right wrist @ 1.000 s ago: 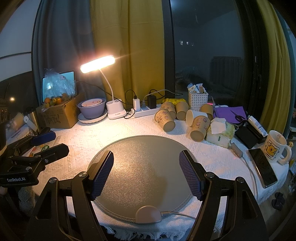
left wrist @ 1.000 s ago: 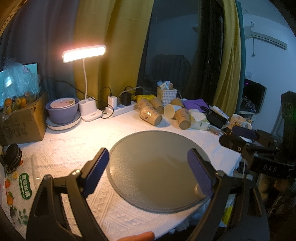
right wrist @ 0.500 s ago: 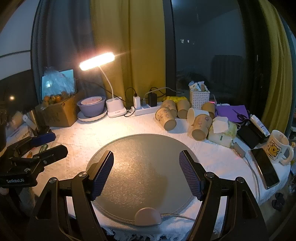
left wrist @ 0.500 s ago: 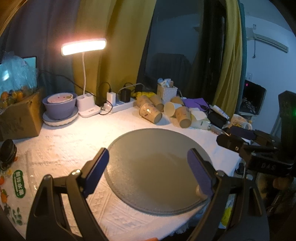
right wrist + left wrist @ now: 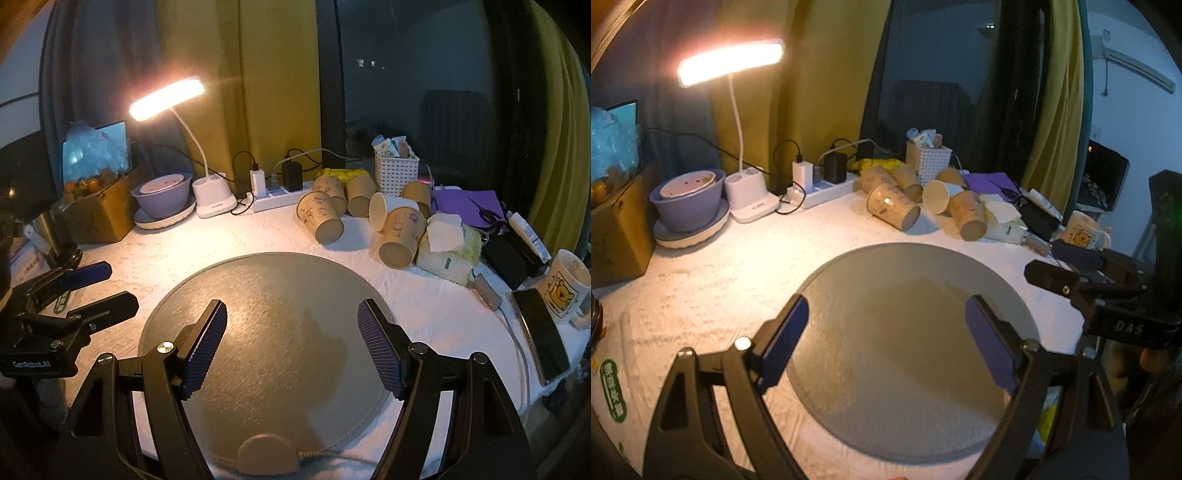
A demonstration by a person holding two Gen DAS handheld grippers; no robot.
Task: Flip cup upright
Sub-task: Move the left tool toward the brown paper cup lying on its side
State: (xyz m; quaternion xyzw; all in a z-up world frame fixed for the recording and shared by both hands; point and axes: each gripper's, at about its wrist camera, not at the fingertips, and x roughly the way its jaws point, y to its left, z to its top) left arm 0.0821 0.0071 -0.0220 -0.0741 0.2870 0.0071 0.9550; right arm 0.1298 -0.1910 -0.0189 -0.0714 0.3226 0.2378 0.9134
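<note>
Several brown paper cups lie on their sides in a heap behind the round grey mat (image 5: 912, 332). The nearest cup (image 5: 892, 206) also shows in the right wrist view (image 5: 320, 218). Another cup (image 5: 402, 236) lies beside it, and one cup (image 5: 382, 210) shows its white inside. My left gripper (image 5: 886, 343) is open and empty above the mat; it appears in the right wrist view (image 5: 92, 291) at the left. My right gripper (image 5: 291, 343) is open and empty over the mat (image 5: 266, 332); it appears in the left wrist view (image 5: 1067, 266) at the right.
A lit desk lamp (image 5: 166, 98), a purple bowl (image 5: 162, 195), a power strip (image 5: 277, 197) and a white basket (image 5: 396, 173) stand at the back. A tissue pack (image 5: 448, 247), phone (image 5: 541, 332) and mug (image 5: 565, 284) are at the right. A cardboard box (image 5: 98, 210) is left.
Both grippers have moved forward over the mat toward the cups, which appear a little larger. Both stay open and empty.
</note>
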